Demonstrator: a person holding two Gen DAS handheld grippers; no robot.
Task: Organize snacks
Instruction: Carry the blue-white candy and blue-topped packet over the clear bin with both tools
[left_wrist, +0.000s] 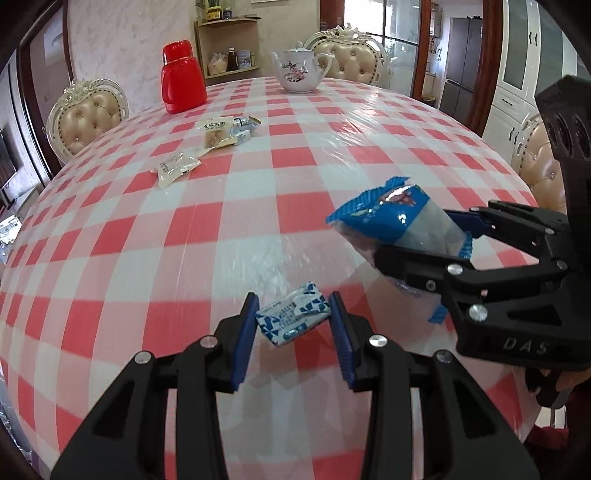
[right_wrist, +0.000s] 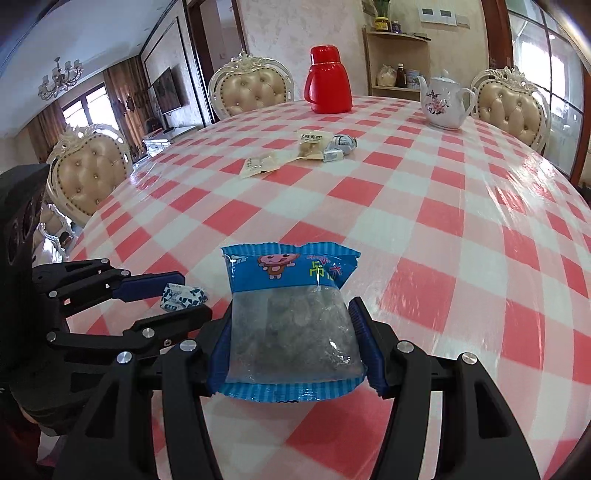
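My left gripper (left_wrist: 293, 322) is shut on a small blue-and-white candy (left_wrist: 291, 317), held above the checked tablecloth. The same left gripper (right_wrist: 177, 299) and candy (right_wrist: 183, 298) show at the left of the right wrist view. My right gripper (right_wrist: 291, 343) is shut on a blue snack packet (right_wrist: 291, 306) with a clear lower half and a cartoon figure on top. In the left wrist view, the right gripper (left_wrist: 424, 243) holds that packet (left_wrist: 391, 218) at the right. A pile of snacks (left_wrist: 225, 129) lies far across the table, with a beige packet (left_wrist: 175, 168) beside it.
A red flask (left_wrist: 183, 79) and a white flowered teapot (left_wrist: 299, 72) stand at the table's far side. The red-and-white checked table (left_wrist: 221, 229) is round, with padded cream chairs (left_wrist: 86, 118) around it. A shelf (left_wrist: 227, 44) stands by the far wall.
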